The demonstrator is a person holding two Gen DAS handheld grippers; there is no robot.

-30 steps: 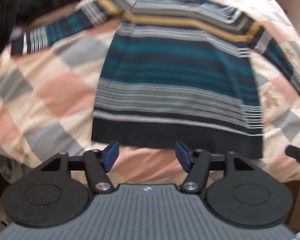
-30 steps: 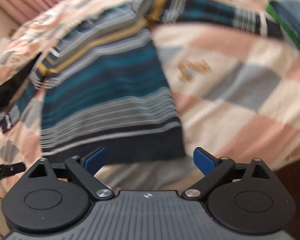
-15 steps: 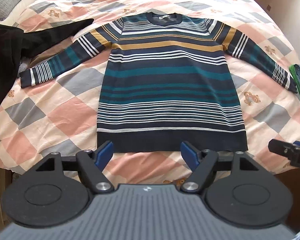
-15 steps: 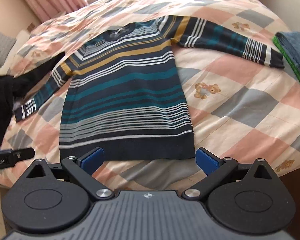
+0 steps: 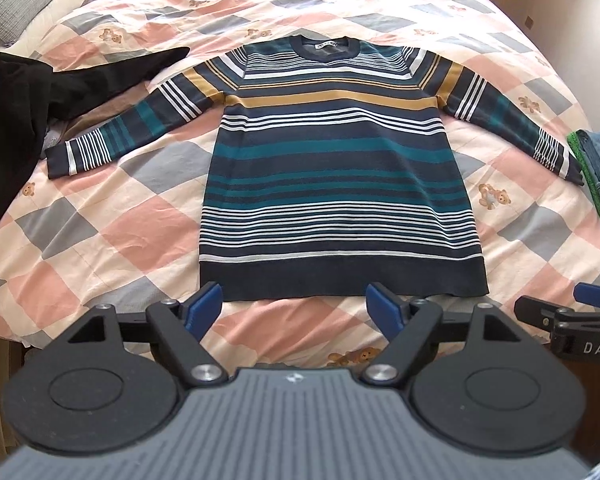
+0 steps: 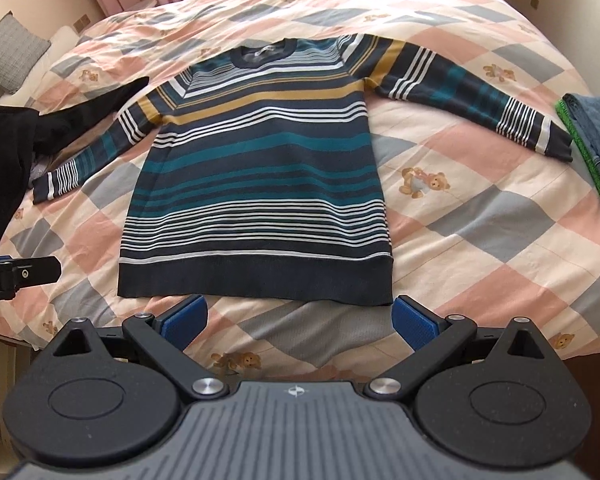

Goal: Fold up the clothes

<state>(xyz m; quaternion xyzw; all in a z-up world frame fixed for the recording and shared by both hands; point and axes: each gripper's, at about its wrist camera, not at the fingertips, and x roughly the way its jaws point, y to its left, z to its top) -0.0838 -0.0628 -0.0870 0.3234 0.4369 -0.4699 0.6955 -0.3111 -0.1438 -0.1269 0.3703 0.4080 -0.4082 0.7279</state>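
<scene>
Both the left gripper (image 5: 294, 306) and the right gripper (image 6: 298, 320) are hovering wide open, holding nothing, just short of the near hem of the striped sweater (image 5: 340, 168), which is lying flat on the quilt (image 5: 140, 236). The right gripper's body reads "DAS"; the neck label is unreadable.

The dark striped knit sweater (image 5: 340, 176) lies flat on the checked pink, grey and cream quilt (image 5: 132, 236) of the bed, arms spread out to both sides. Its bottom edge is just in front of the left tool (image 5: 294, 306) and the right tool (image 6: 300, 318). Its neck is at the far end. The black garment (image 5: 16, 120) lies far to the left, near the left sleeve end. The folded blue jeans on a green cloth (image 6: 596, 136) lie far to the right, just beside the right sleeve end. A grey pillow (image 5: 10, 0) sits far back on the left.
</scene>
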